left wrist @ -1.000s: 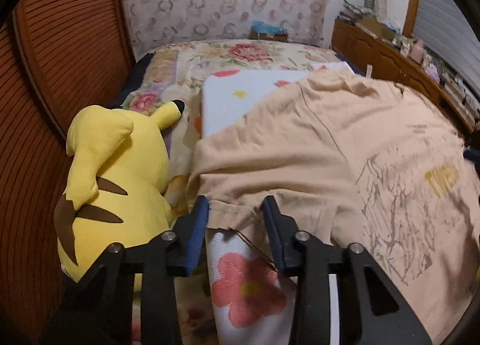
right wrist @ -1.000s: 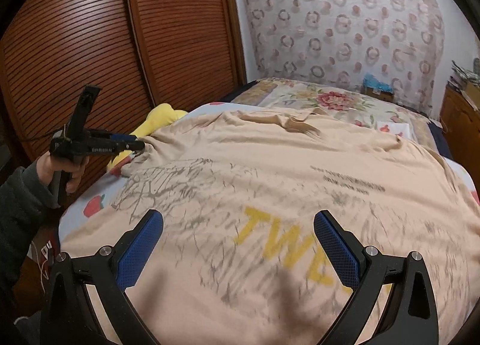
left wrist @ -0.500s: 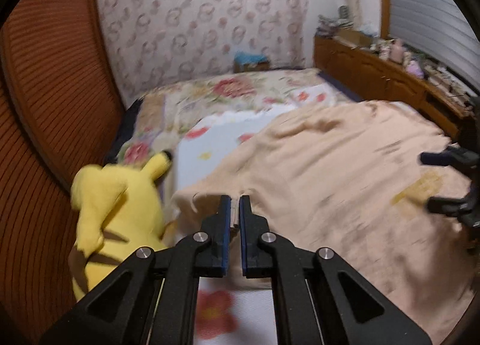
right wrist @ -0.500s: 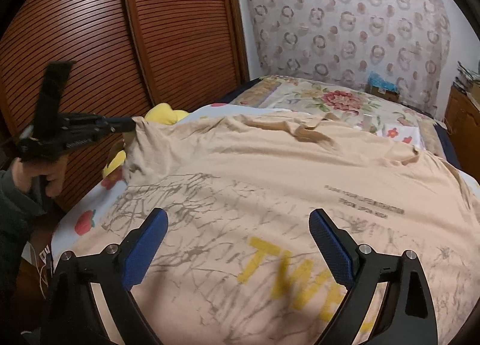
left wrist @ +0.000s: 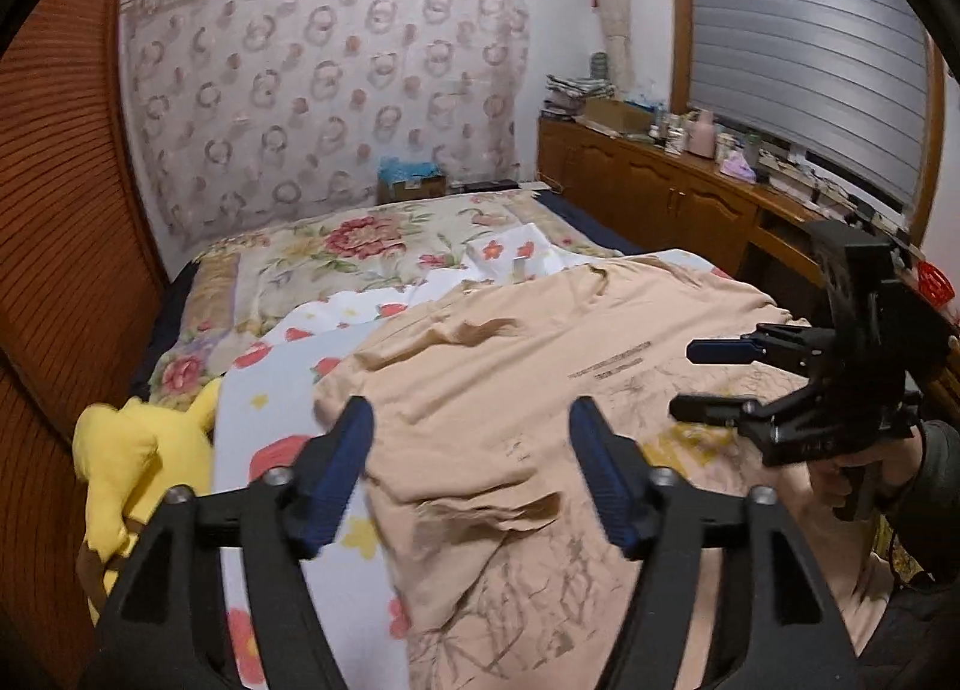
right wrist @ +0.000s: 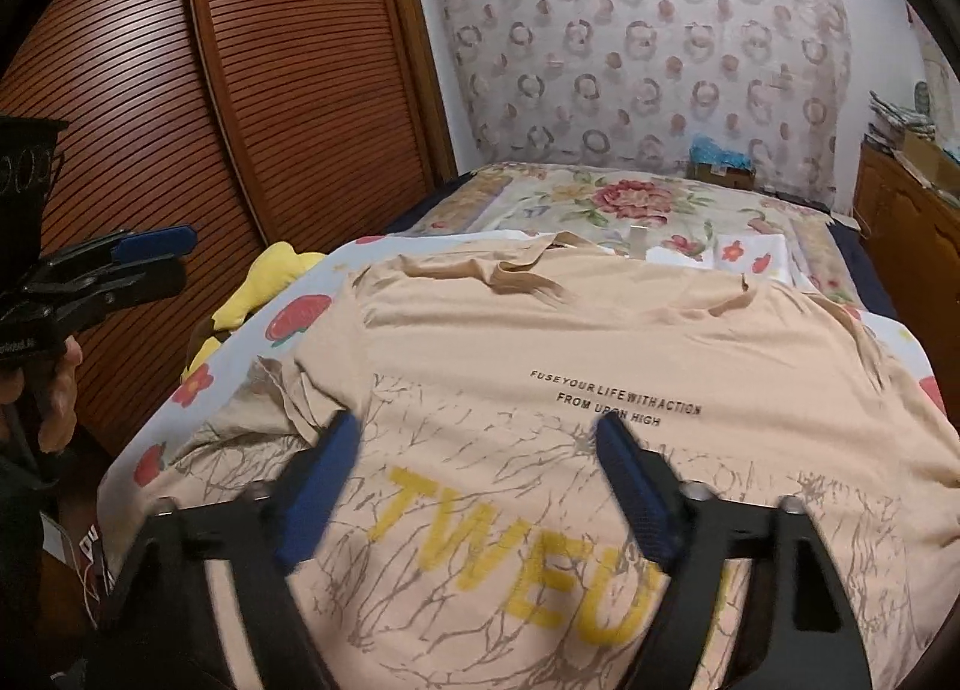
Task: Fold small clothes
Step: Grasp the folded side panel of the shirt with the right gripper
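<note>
Beige T-shirt [right wrist: 600, 342] spread across frame centre on floral bedsheet [left wrist: 270, 390]. Left gripper [left wrist: 471, 471] and right gripper [right wrist: 474, 486] both spread, empty. Risk: rumpled left sleeve [right wrist: 264, 420] makes crooked fold.

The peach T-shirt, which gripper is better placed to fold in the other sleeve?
Right. The right gripper hovers open over the T-shirt, nearer the flat sleeve; the left gripper is by the folded side.
</note>
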Action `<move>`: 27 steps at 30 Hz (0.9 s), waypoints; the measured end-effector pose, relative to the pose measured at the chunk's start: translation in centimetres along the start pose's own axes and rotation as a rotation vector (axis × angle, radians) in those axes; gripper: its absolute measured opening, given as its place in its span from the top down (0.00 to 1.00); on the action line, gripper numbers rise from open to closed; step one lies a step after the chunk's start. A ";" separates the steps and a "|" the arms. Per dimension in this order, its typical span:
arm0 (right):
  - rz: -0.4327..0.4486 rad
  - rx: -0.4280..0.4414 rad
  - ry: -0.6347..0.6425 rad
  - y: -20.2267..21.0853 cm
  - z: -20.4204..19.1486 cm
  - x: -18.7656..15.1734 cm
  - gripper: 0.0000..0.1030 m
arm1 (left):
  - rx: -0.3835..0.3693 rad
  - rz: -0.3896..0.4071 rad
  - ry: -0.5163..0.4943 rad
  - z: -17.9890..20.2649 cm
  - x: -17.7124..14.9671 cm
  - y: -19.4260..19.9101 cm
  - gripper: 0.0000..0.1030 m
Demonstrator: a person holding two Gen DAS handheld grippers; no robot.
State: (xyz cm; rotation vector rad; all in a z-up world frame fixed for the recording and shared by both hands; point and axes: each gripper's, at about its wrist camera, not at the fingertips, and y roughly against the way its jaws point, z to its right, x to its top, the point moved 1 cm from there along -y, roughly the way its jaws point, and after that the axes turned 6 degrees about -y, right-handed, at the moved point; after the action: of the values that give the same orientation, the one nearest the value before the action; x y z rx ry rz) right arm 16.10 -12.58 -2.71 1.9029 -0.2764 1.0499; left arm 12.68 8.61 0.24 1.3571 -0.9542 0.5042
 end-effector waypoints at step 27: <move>-0.263 0.134 0.307 -15.3 -8.4 4.4 0.75 | 0.119 -0.104 0.183 -5.4 -11.1 0.7 0.31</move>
State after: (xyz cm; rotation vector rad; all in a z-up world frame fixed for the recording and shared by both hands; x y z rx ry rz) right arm 22.75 3.61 -6.82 1.8023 0.2181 1.1812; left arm 7.53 16.31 -8.01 1.4331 -0.7095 0.6022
